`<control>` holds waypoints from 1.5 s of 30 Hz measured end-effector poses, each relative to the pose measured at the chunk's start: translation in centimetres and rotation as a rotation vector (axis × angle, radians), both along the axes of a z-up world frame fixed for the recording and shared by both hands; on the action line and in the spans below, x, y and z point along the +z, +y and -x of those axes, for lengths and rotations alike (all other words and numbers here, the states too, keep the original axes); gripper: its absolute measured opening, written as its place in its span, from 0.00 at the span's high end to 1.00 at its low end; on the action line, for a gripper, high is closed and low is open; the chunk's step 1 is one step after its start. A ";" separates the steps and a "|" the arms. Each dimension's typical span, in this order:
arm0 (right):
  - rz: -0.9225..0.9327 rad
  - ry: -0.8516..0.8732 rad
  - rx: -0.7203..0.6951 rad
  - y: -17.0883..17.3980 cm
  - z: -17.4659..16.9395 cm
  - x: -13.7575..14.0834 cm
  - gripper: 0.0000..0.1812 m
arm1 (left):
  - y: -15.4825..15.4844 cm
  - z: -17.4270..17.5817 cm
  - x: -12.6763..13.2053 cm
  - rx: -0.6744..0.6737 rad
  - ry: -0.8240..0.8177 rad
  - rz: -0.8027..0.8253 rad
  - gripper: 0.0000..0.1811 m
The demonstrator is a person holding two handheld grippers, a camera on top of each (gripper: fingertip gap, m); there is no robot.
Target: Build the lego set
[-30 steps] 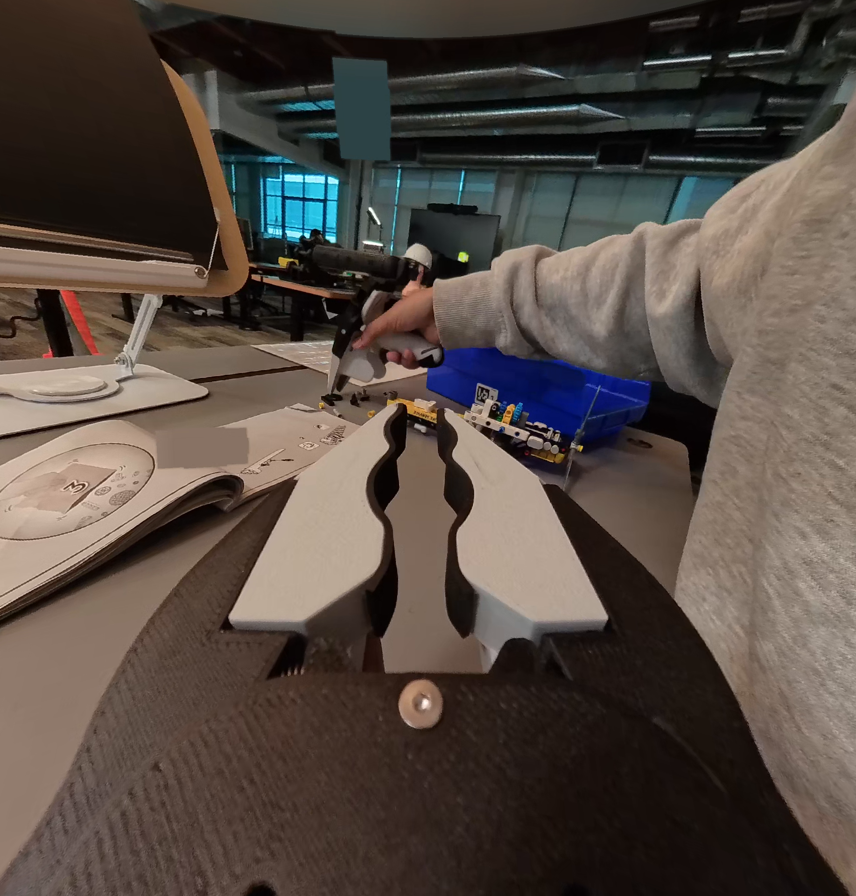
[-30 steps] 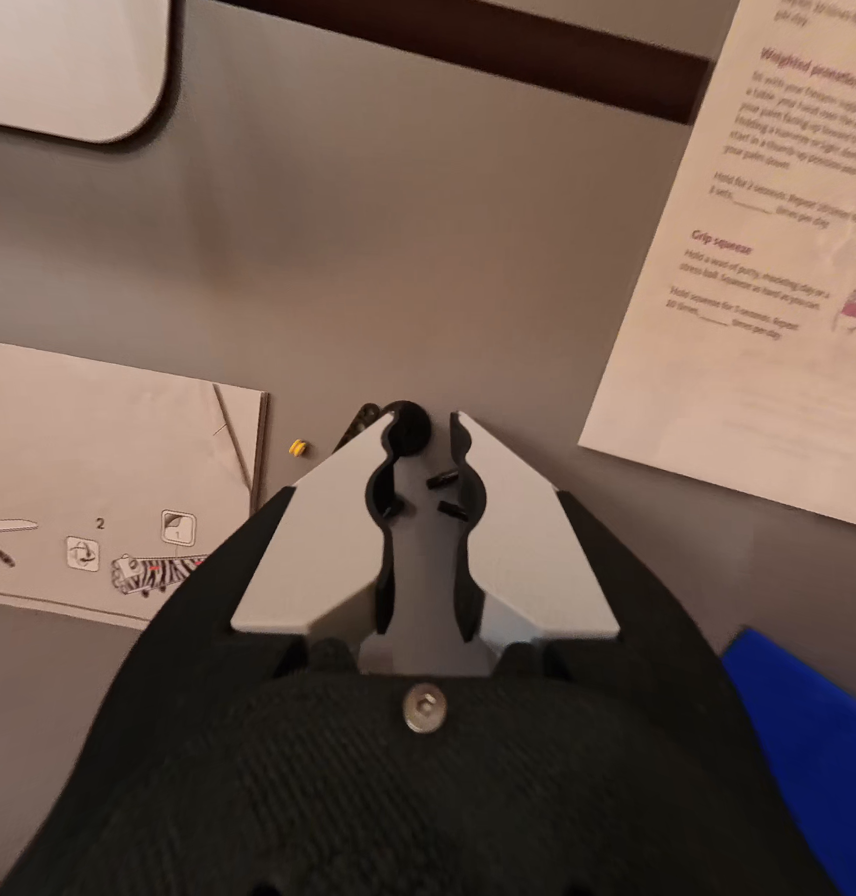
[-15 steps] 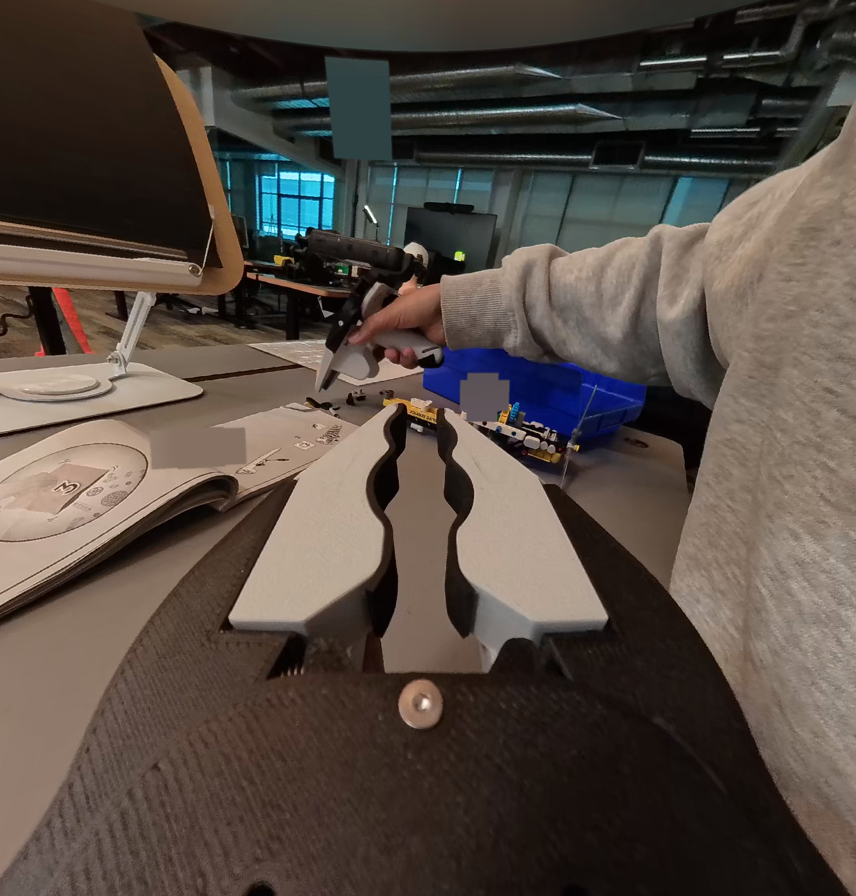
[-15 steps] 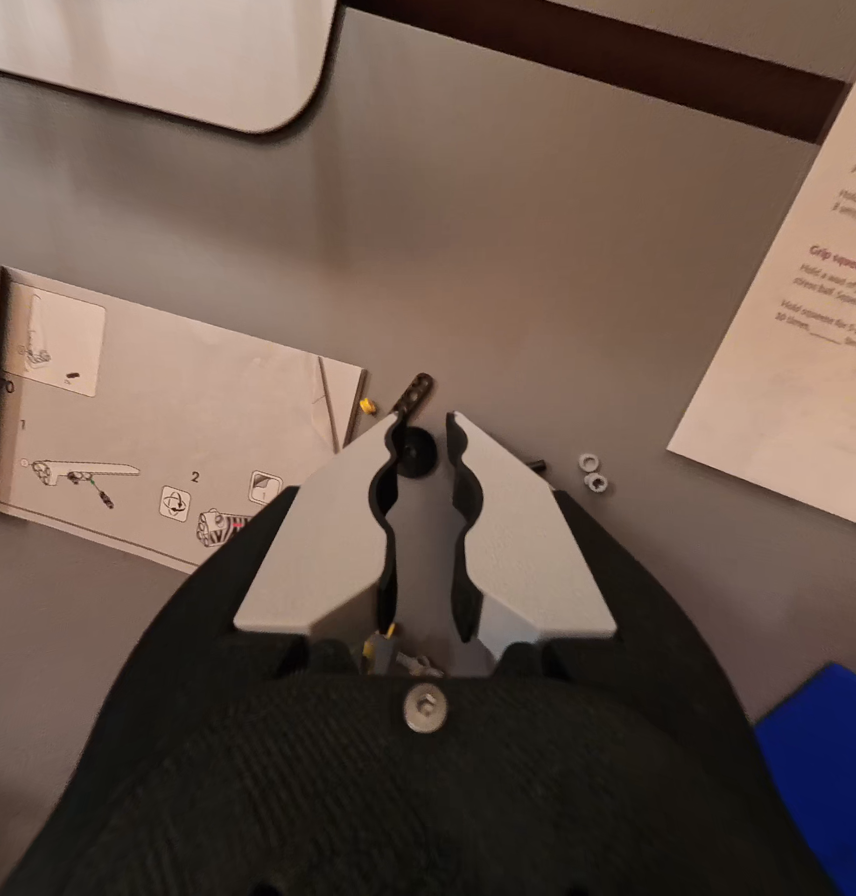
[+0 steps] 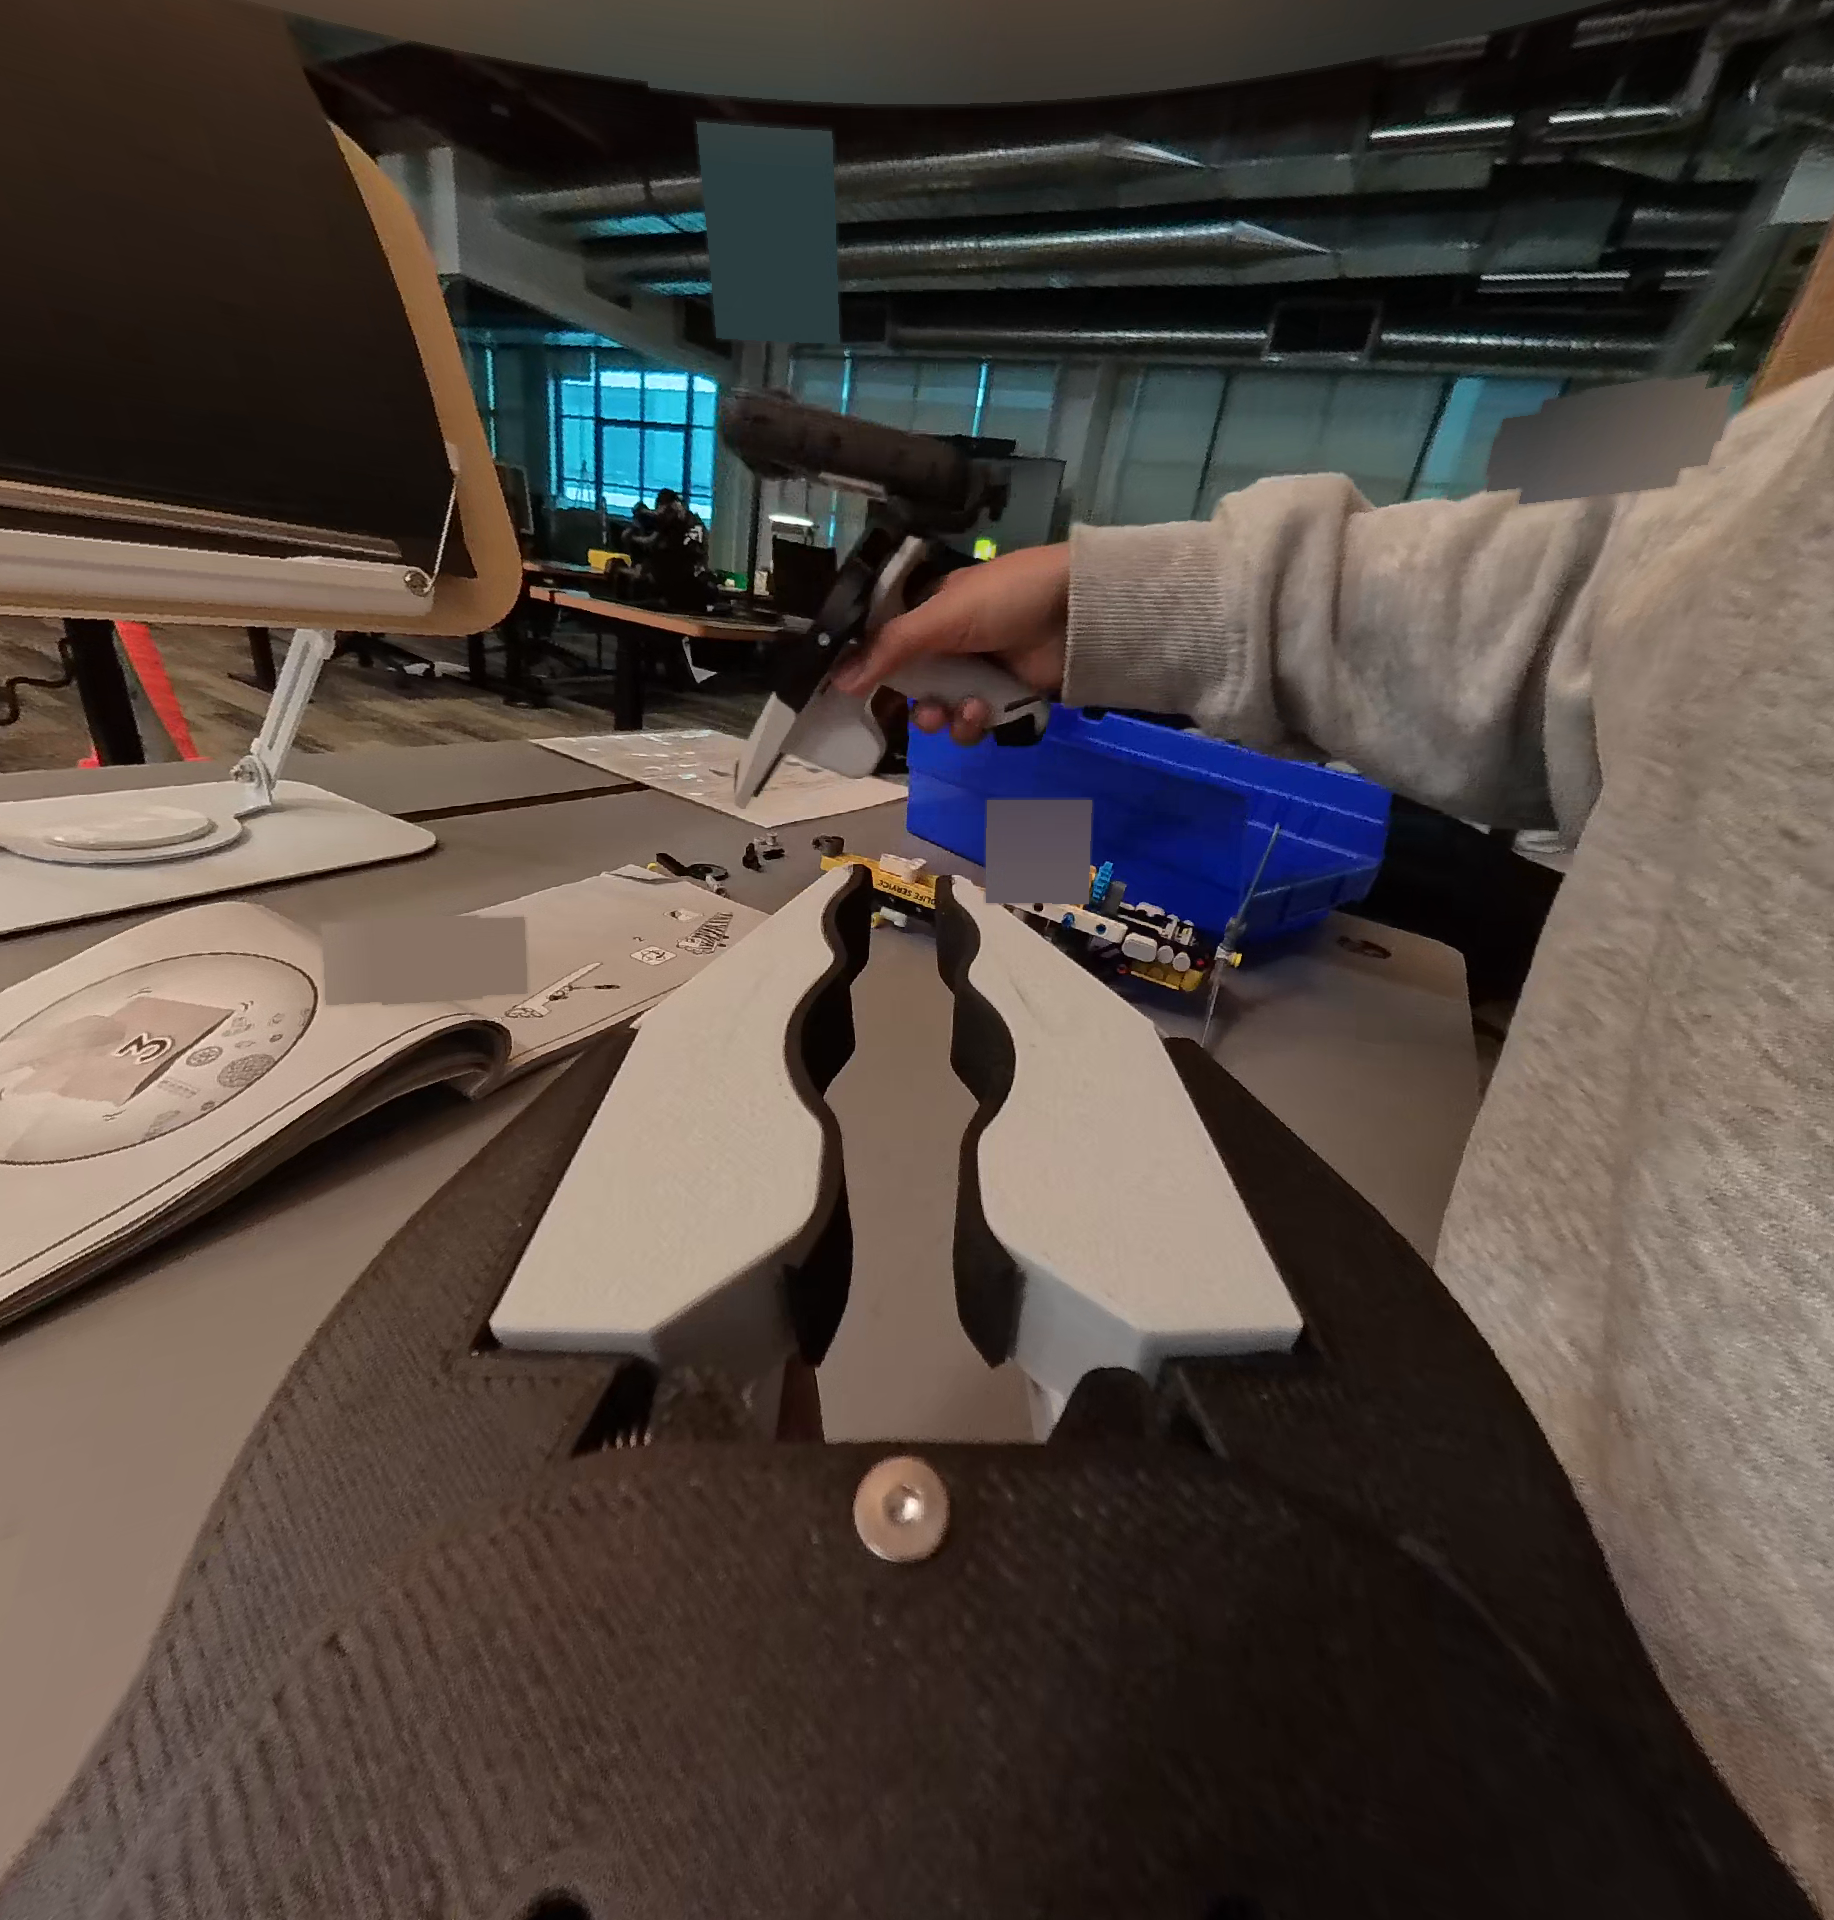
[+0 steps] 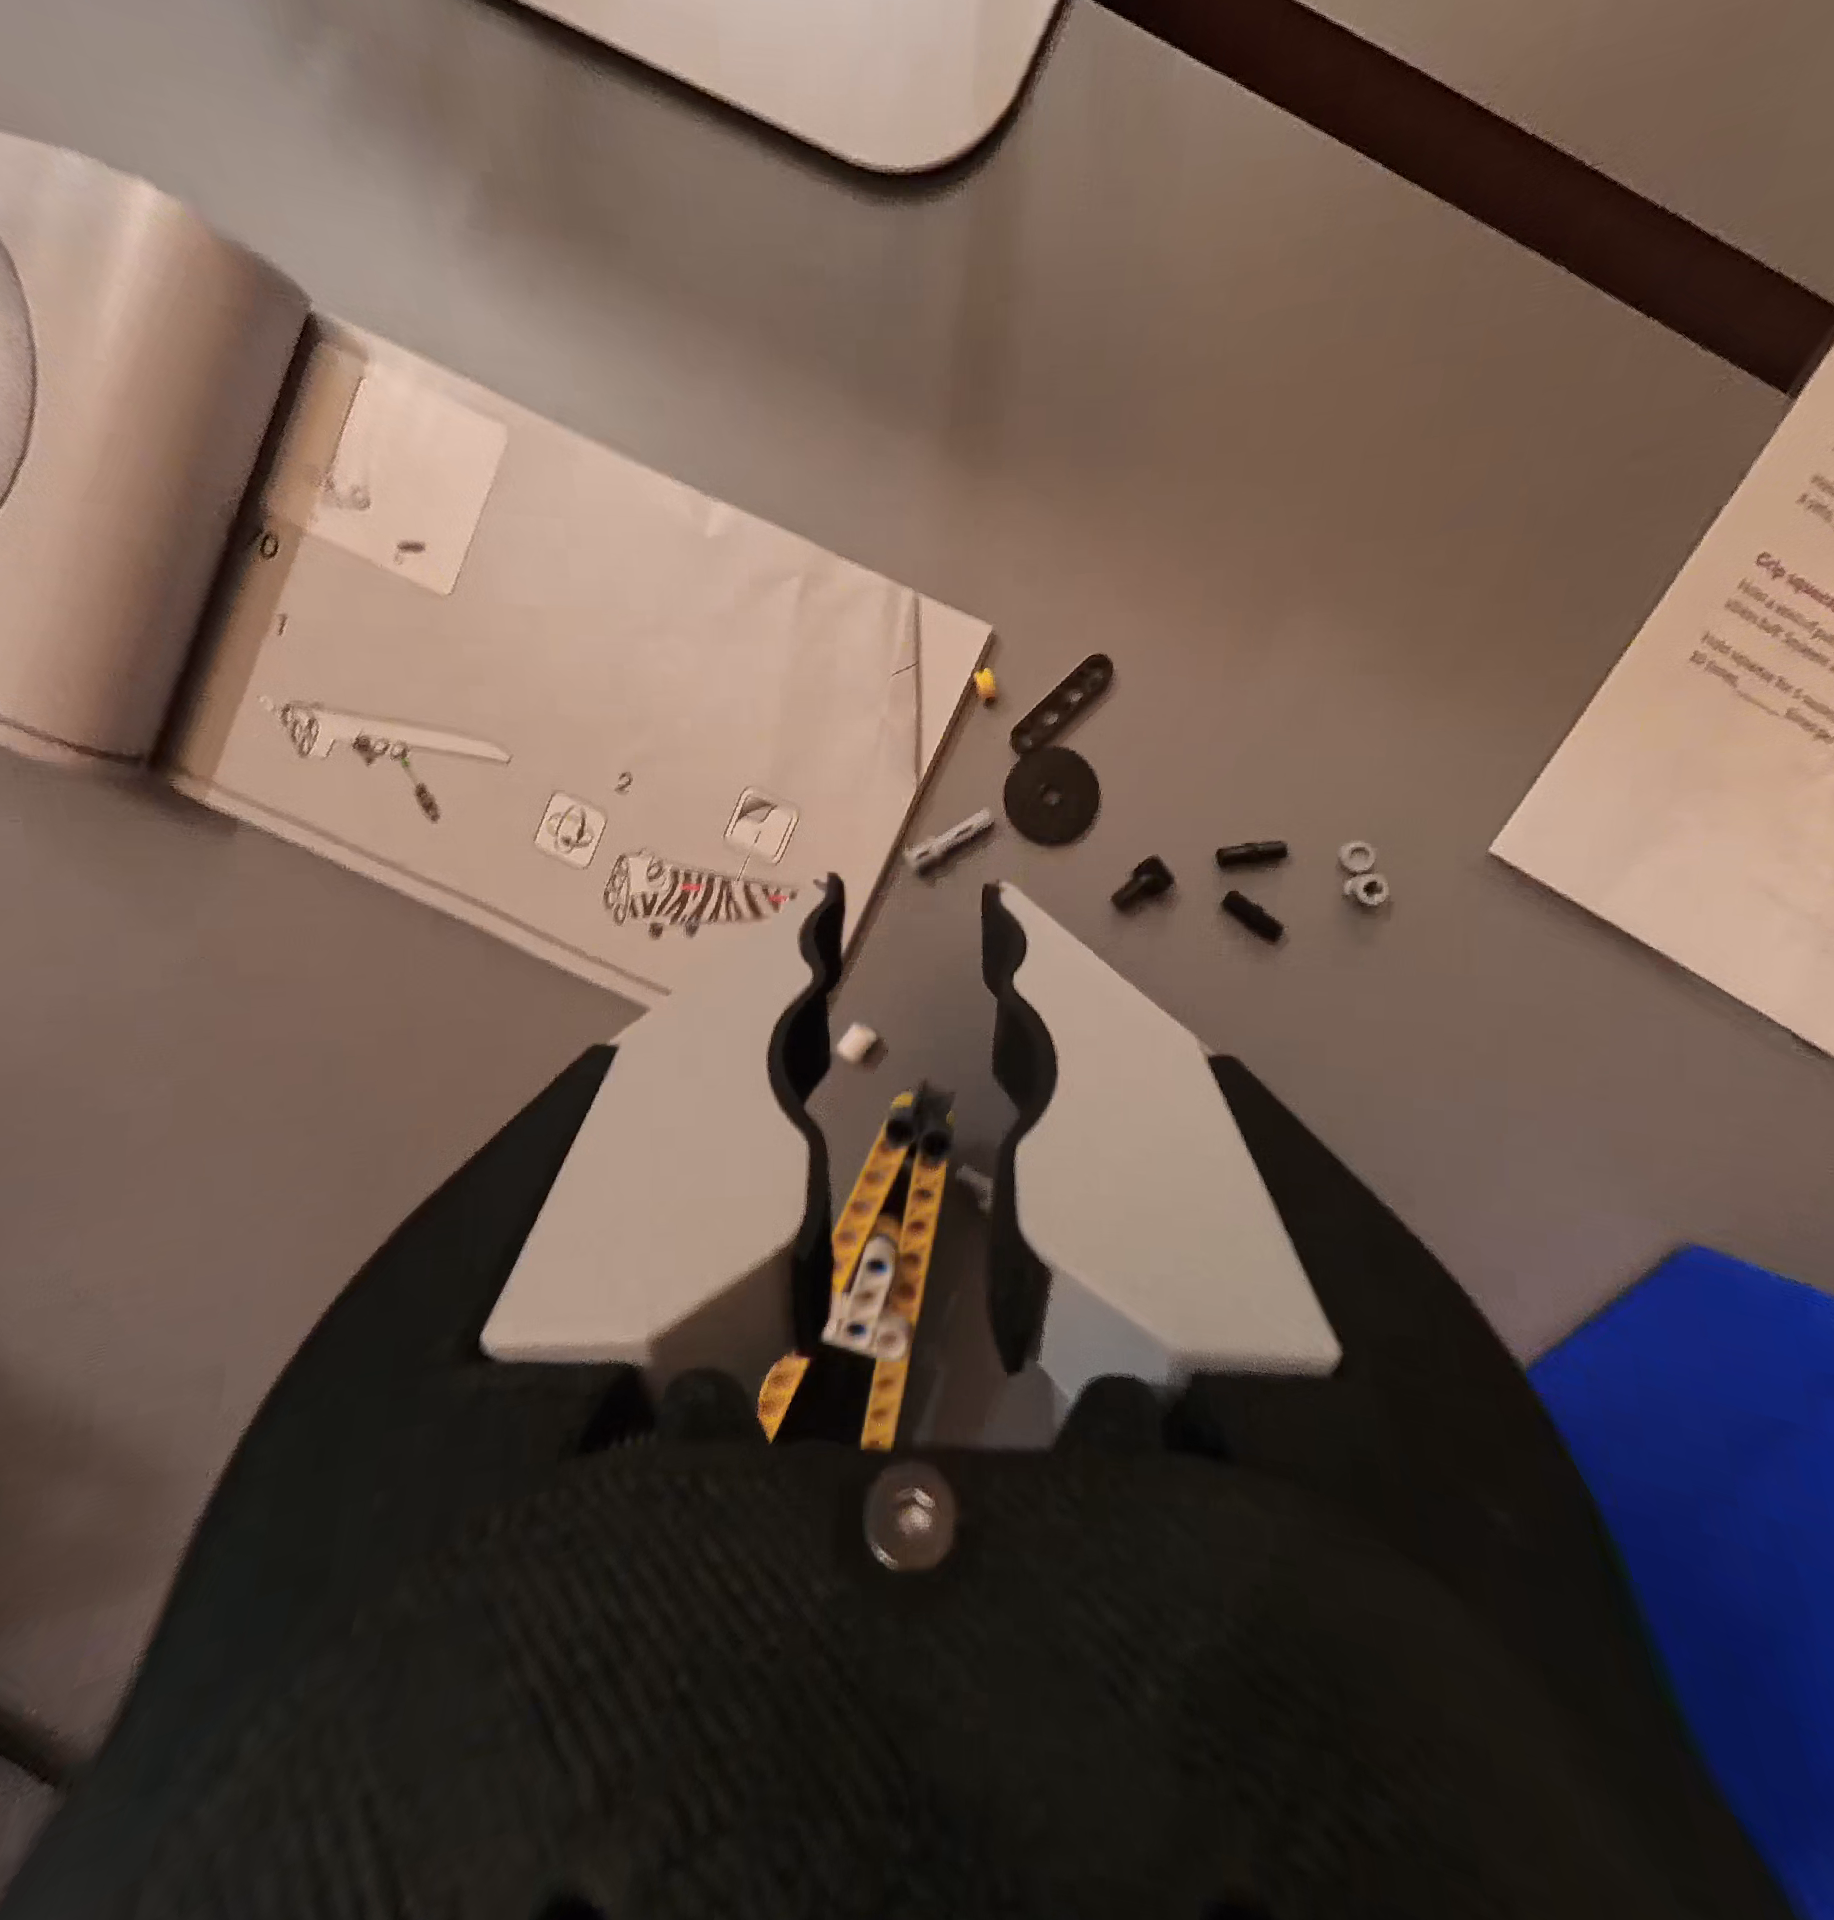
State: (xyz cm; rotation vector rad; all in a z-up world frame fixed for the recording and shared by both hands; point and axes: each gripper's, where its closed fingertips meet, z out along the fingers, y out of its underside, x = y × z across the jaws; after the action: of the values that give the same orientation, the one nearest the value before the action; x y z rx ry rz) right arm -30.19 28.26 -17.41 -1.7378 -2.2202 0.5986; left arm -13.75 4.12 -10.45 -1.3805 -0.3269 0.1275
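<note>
Yellow beams of the lego model (image 6: 897, 1236) now show beneath the right gripper (image 6: 908, 904), which has risen from the loose black pins (image 6: 1251, 854) at its 1 o'clock, jaws released and empty. No part was picked. Left gripper (image 5: 897, 894) rests released, empty.

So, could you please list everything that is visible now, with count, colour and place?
Instruction booklet: 1, white, open, table left.
Paper sheet: 1, white, table right.
Bin: 1, blue, far right.
Lego model: 1, yellow, partly built, before the bin.
Round disc: 1, black, beside booklet.
Holed beam: 1, black, above disc.
Pins: 3, black, right of disc.
Rings: 2, grey, right of pins.
Stand base: 1, white, far left.
Left gripper: fingers apart, empty.
Right gripper: fingers apart, empty, above the table.
</note>
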 end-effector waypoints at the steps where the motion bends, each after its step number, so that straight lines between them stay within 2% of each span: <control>1: -0.014 0.003 0.004 -0.1 -0.6 0.3 0.85 | 0.0 0.0 0.0 0.001 -0.001 -0.001 0.94; 3: -0.040 -0.009 0.004 -0.3 -2.3 0.6 0.81 | -0.1 0.1 0.0 0.004 -0.003 -0.003 0.94; 5: -0.072 -0.054 0.010 -0.3 -4.5 0.5 0.73 | -0.1 0.2 0.0 0.006 -0.004 -0.005 0.94; 9: -0.220 -0.138 0.010 1.6 -8.8 -0.2 0.61 | -0.1 0.2 0.0 0.003 -0.001 -0.006 0.95; 16: -0.200 -0.292 -0.009 1.9 -13.0 -4.0 0.59 | -0.1 0.2 0.1 0.005 0.003 -0.014 0.95; 18: -0.168 -0.321 -0.003 1.4 -13.6 -4.5 0.65 | -0.2 0.4 0.1 0.011 0.001 -0.017 0.95; 20: -0.139 -0.326 0.007 0.7 -14.1 -4.5 0.75 | -0.3 0.6 0.1 0.020 0.001 -0.020 0.95; 26: -0.146 -0.275 0.070 -1.5 -15.8 -3.9 0.78 | -0.2 0.7 0.1 0.021 0.007 -0.016 0.95; 30: -0.066 -0.245 0.132 -4.9 -17.1 -3.6 0.80 | -0.2 0.7 0.1 0.022 0.011 -0.015 0.95; 38: -0.088 -0.220 0.314 -10.8 -18.6 -3.5 0.80 | -0.2 0.8 0.2 0.026 0.014 -0.018 0.95; 41: -0.125 -0.161 0.298 -10.2 -17.2 -2.7 0.73 | -0.3 0.8 0.2 0.033 0.020 -0.021 0.95; 45: -0.073 -0.035 0.167 -7.3 -13.7 0.2 0.71 | -0.3 0.6 0.3 0.036 0.031 -0.021 0.95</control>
State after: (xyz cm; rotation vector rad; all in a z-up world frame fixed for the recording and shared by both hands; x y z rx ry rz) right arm -16.50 20.93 -17.23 -1.5500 -2.3967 0.5183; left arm -14.38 3.81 -10.18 -1.3508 -0.3265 0.1749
